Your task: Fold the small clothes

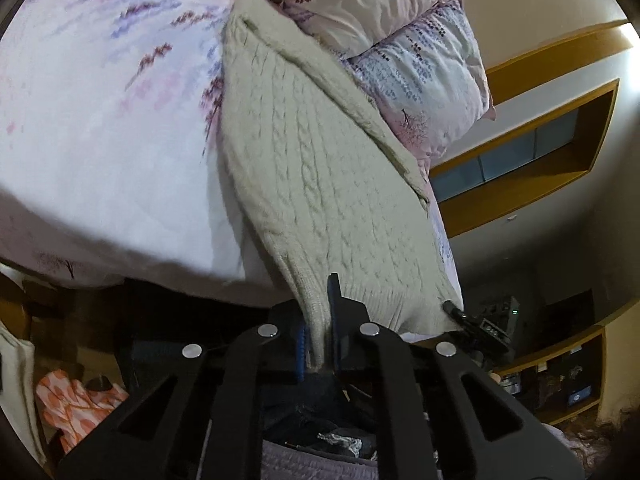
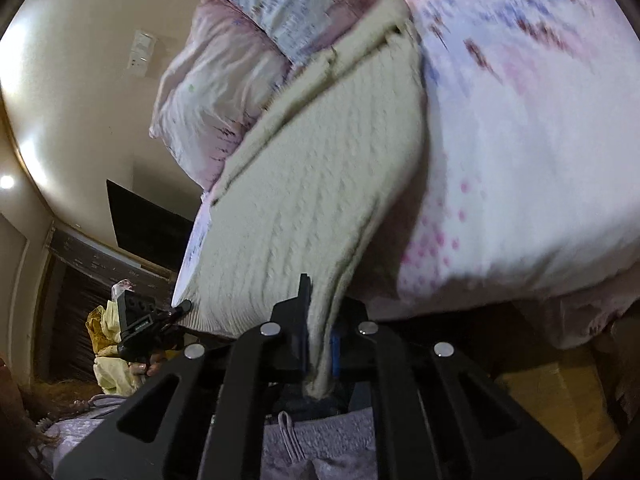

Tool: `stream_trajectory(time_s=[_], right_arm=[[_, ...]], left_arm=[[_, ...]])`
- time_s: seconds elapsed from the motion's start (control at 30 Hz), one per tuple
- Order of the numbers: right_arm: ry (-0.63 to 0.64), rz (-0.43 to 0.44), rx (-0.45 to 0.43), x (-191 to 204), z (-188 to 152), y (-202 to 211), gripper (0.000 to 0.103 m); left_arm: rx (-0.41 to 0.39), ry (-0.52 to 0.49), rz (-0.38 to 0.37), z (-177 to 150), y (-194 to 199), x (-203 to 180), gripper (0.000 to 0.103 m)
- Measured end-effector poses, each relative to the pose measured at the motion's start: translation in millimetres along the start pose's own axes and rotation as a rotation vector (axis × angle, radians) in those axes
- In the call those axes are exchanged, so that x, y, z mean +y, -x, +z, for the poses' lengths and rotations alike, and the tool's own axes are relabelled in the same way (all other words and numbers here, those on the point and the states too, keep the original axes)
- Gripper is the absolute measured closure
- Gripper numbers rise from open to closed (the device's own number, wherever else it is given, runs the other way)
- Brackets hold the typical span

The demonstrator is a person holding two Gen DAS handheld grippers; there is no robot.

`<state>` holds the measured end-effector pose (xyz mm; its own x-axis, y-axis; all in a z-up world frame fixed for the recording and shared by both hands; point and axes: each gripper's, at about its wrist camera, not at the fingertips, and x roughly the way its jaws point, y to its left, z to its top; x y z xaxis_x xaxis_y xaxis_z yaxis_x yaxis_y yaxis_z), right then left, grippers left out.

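**Cream sweater gripped at both hem corners, fold not yet made**

A bed [image 1: 100, 140] with a pink and lilac floral cover filled most of both views, with pillows [image 1: 420, 80] piled at its far end. Along the bed's edge lay a cream cable-knit sweater [image 1: 304, 168], spread lengthwise, its ribbed hem nearest the cameras. A narrow strip of knit, probably a sleeve, already lay turned in along one side; the right wrist view was too blurred to confirm this. The left tool [image 1: 320, 344] was clamped on one hem corner, the knit bunched between its closed fingers. The right tool [image 2: 318, 344] was clamped on the other corner in the same way. Judging by this, the hem had been gripped but not yet carried toward the collar, so the main fold remained to do.
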<state>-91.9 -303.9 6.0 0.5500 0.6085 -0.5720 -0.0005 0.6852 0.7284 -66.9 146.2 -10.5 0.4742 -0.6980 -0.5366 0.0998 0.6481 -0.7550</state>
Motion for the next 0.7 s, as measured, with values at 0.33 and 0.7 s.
stream_trajectory(time_s=[0.33, 0.7], right_arm=[[0.257, -0.120, -0.267, 63.9, 45.6, 19.0, 0.096], [0.506, -0.306, -0.545, 106.5, 121.4, 0.9, 0.096]], left_arm=[[-0.206, -0.194, 0.104, 62.2, 22.5, -37.3, 0.096], [-0.394, -0.248, 0.198, 170.6, 3.5, -58.6, 0.097]])
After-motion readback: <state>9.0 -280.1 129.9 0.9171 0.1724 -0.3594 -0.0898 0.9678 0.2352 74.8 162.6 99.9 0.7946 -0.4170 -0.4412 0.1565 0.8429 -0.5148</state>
